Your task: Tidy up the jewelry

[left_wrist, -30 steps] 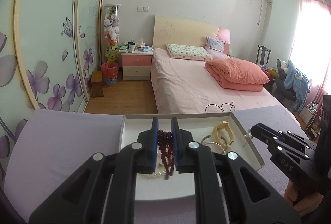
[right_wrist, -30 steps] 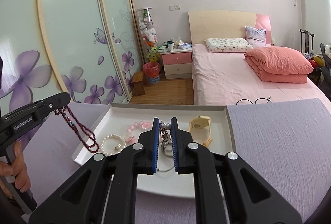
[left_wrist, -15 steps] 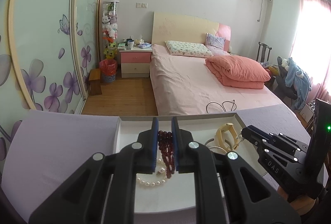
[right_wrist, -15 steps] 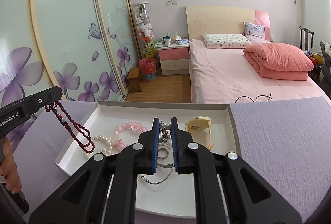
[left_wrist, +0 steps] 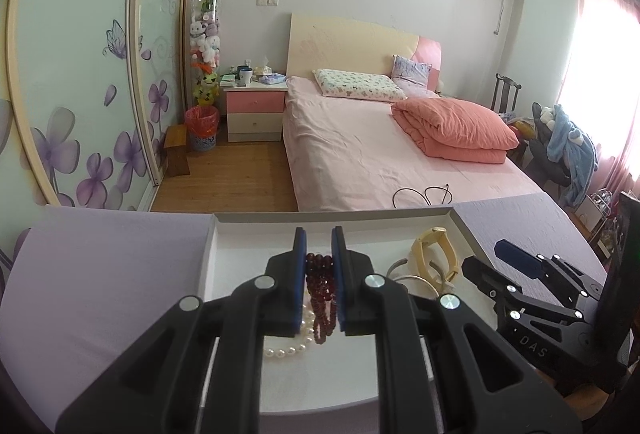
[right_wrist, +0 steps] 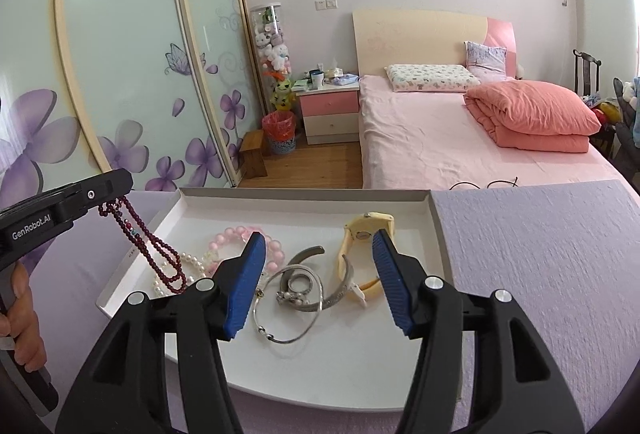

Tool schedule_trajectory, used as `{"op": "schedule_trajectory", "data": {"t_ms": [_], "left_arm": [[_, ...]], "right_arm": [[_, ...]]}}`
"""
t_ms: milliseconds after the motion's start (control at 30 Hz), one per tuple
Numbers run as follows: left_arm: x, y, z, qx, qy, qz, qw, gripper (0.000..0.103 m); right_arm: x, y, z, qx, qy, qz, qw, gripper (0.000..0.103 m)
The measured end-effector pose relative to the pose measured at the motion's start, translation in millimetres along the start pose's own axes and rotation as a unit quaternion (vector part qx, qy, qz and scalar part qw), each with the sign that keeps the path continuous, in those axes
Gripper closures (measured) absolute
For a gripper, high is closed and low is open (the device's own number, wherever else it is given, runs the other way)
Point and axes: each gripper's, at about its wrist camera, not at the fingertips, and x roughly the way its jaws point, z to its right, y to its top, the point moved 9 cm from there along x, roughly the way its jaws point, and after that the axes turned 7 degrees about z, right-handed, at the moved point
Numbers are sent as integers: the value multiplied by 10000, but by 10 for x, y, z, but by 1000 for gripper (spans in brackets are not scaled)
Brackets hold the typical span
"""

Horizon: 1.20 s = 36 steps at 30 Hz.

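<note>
I keep my left tool [left_wrist: 319, 274] pinched on the dark red bead strand [right_wrist: 154, 252], which dangles over the left end of the white tray [right_wrist: 280, 199] on the counter [right_wrist: 540, 254] so its loops can settle beside the pearl bracelet [left_wrist: 286, 348] without tangling. My right tool [right_wrist: 318, 284] is opening above the tray's middle with nothing between its pads, over the silver bangles [right_wrist: 298, 292] and just left of the yellow watch [right_wrist: 366, 238]. A second ago that tool was pressed shut on a small silver piece, which I judge now lies among the bangles.
</note>
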Motion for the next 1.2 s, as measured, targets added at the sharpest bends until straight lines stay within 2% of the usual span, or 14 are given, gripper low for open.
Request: {"op": "schedule_trajectory", "data": {"t_ms": [200, 267, 300, 333, 367, 467, 567, 767, 867, 1200], "left_arm": [[69, -68, 79, 13, -70, -72, 9999, 90], [92, -102, 80, 11, -43, -109, 9999, 87], [102, -117, 63, -7, 0, -119, 9999, 81], [105, -118, 52, -20, 37, -123, 9999, 60], [89, -115, 15, -39, 139, -78, 9999, 43], [24, -96, -50, -9, 159, 36, 9999, 38], [-89, -86, -150, 27, 290, 156, 9995, 22], [-343, -139, -308, 98, 490, 300, 9983, 5], [-490, -239, -394, 27, 503, 332, 9982, 2], [-879, -660, -589, -176, 499, 259, 9983, 2]], "right_arm": [[-16, -81, 59, -5, -48, -58, 10000, 45], [-22, -109, 94, 17, -72, -85, 9999, 44], [-29, -123, 109, 28, -75, -97, 9999, 44], [-42, -139, 122, 37, -85, -104, 9999, 43], [-56, -153, 148, 54, -107, -111, 9999, 42], [-109, -172, 174, 112, -138, -89, 9998, 34], [-176, -166, 178, 176, -128, -39, 9998, 30], [-331, -138, 50, 160, -68, 100, 9998, 7], [-437, -132, -40, 111, -112, 201, 9997, 1], [-681, -286, -254, -3, -232, 238, 9994, 1]]}}
